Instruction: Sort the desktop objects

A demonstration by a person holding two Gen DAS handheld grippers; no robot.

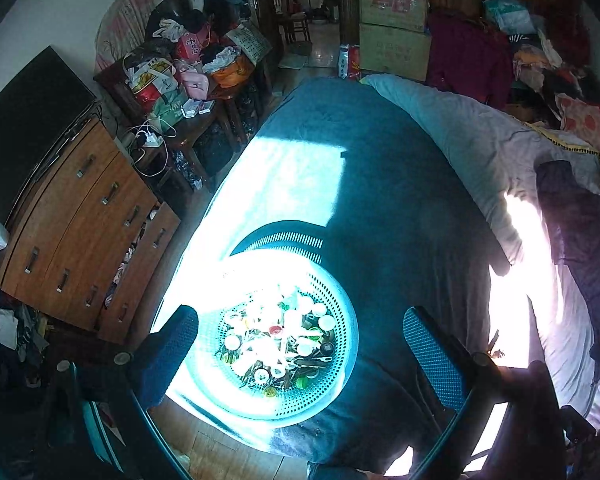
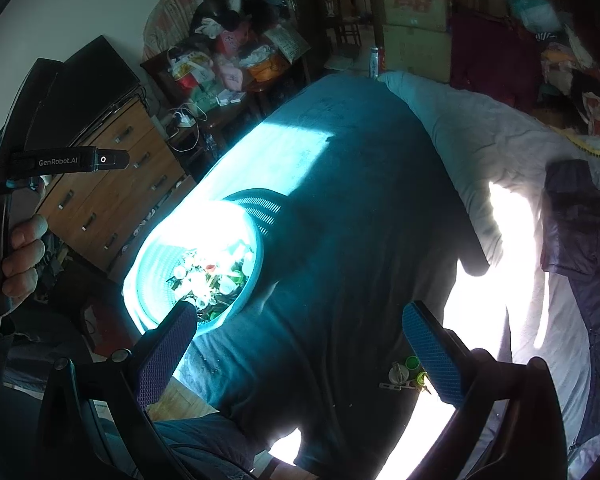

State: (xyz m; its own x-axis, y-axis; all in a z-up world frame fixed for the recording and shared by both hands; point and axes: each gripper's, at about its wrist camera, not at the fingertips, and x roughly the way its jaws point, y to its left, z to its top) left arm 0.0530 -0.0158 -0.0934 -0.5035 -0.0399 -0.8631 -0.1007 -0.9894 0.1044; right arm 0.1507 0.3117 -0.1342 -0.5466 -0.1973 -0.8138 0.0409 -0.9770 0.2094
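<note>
A round turquoise perforated basket (image 1: 340,368) sits on the teal bedspread (image 1: 380,168), in bright sun. It holds several small items (image 1: 280,340): white and green bottle caps, clips and dark sticks. My left gripper (image 1: 300,344) is open and empty, hovering above the basket. In the right wrist view the basket (image 2: 156,264) lies left of centre. My right gripper (image 2: 300,344) is open and empty above the bedspread (image 2: 360,208), right of the basket. A few small items (image 2: 406,372), among them a green cap, lie on the bed by its right finger (image 2: 432,352).
A wooden chest of drawers (image 1: 80,232) with a dark TV stands left of the bed. A cluttered side table (image 1: 180,92) is behind it. A rumpled grey quilt (image 1: 500,152) and dark jacket (image 1: 580,240) cover the bed's right side. Cardboard boxes (image 1: 394,28) stand at the back.
</note>
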